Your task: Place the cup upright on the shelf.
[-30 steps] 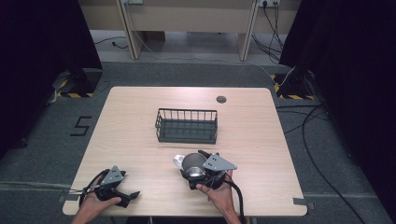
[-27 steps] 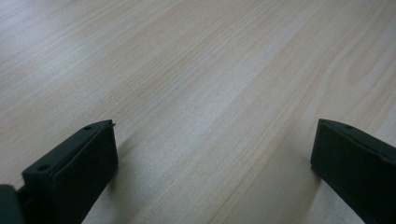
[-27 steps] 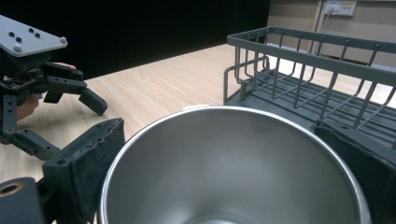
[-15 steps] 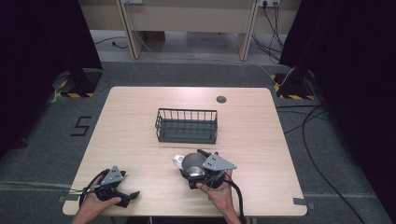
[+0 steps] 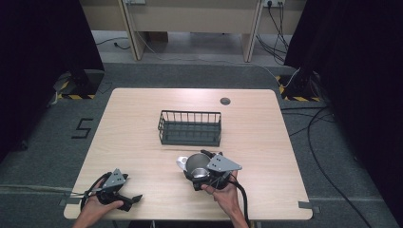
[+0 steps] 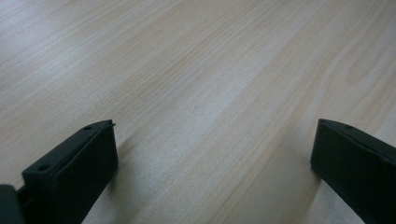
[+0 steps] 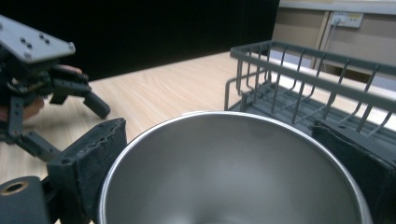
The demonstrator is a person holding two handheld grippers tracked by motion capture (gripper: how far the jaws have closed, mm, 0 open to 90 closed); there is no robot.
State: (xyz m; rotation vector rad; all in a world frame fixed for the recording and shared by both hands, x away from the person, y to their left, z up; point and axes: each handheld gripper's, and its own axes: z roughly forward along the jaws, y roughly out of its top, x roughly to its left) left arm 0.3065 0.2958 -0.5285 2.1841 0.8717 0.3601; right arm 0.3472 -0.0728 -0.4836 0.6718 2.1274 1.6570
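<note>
A steel cup (image 5: 192, 162) with a white part at its left side stands on the wooden table (image 5: 266, 142), just in front of a dark wire basket (image 5: 190, 138). My right gripper (image 5: 197, 167) reaches around the cup from the right. Its jaws have just been closing with the cup between them. In the right gripper view both pads (image 7: 93, 154) lie against the rim of the cup (image 7: 233, 186). My left gripper (image 5: 131, 201) rests at the table's near left corner. Its jaws stand wide apart over bare wood, so the left gripper (image 6: 210, 163) is open.
The basket (image 7: 303, 74) has nothing in it and stands mid-table. A small dark round disc (image 5: 225, 100) sits near the far edge. Cables run over the floor at the right, and a figure 5 (image 5: 81, 128) is marked on the floor at the left.
</note>
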